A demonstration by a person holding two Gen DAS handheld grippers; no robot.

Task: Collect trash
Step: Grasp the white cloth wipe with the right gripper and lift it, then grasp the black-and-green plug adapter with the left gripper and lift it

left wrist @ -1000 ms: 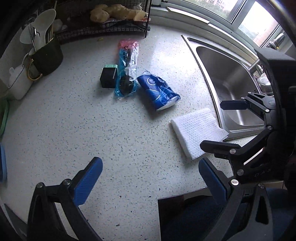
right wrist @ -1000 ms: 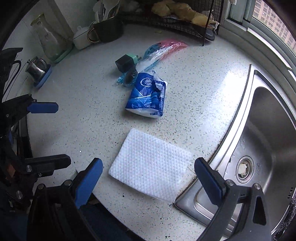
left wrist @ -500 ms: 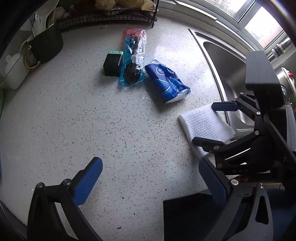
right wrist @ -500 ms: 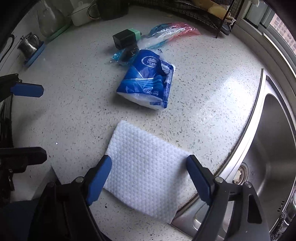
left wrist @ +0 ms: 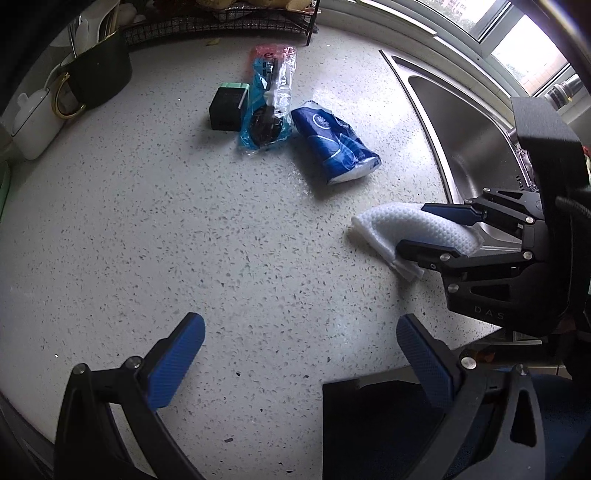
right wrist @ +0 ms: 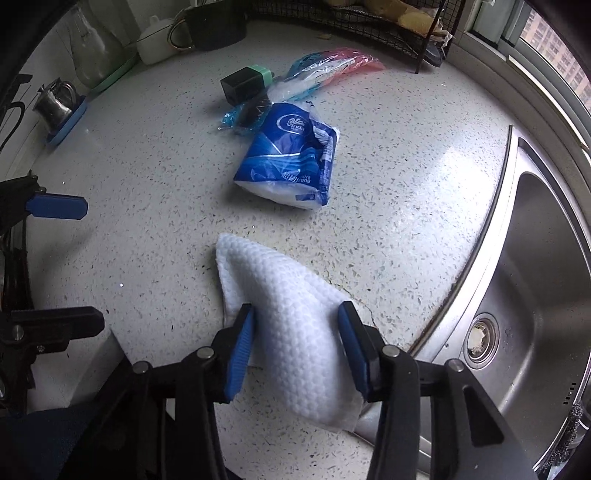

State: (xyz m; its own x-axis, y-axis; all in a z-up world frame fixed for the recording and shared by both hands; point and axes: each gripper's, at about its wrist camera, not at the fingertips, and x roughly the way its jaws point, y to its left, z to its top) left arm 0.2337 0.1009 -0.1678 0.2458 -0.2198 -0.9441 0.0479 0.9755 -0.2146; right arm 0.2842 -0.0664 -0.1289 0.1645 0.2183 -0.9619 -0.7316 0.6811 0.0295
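Your right gripper is clamped on the white cloth, blue pads pinching it from both sides so it bunches up into a hump; its far corner looks to be touching the bench, just beside the sink rim. Your left gripper hangs over bare bench with fingers spread wide, holding nothing. Further back, the blue tissue pack lies flat, well apart from the cloth. Touching its far end is a clear blue-pink bag with something dark inside, and a black box with a green end sits right against that bag. Wire rack along the back edge
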